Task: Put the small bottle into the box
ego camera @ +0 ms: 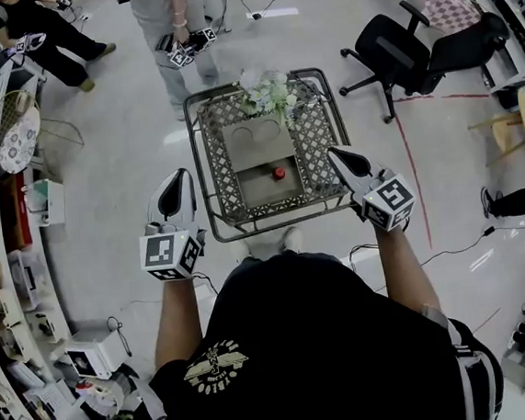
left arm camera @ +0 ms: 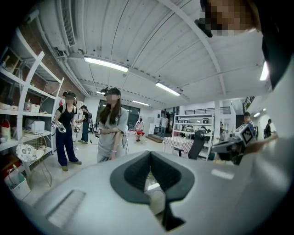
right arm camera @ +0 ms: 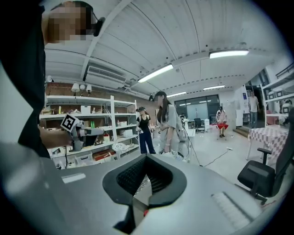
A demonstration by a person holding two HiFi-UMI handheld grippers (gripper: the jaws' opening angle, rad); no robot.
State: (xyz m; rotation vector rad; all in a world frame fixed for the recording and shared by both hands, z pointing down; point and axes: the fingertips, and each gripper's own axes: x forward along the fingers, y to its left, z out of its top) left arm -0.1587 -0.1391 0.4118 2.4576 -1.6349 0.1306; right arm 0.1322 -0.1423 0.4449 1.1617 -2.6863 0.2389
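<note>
The small bottle with a red cap (ego camera: 278, 172) stands inside the tan cardboard box (ego camera: 247, 189), in the open compartment on the person's side. Only the cap shows from above. It lies between the two sets of fingers and beyond their tips, somewhat nearer the right ones and well apart from both.

The box sits on the metal lattice counter (ego camera: 198, 164). Its far half is a flat panel with two round marks, and beyond that lies a bunch of white and green flowers (ego camera: 268, 93). Nothing else shows in the bottle's compartment.

The left gripper (ego camera: 182, 175) is held off the counter's left edge, its fingers pressed together on nothing. The right gripper (ego camera: 334, 152) hangs over the right edge, fingers likewise shut and empty.

By my reading the placing step is done, with the bottle in the box and both hands clear. What remains seems only to keep the fingers away from the box so the bottle is not knocked over
</note>
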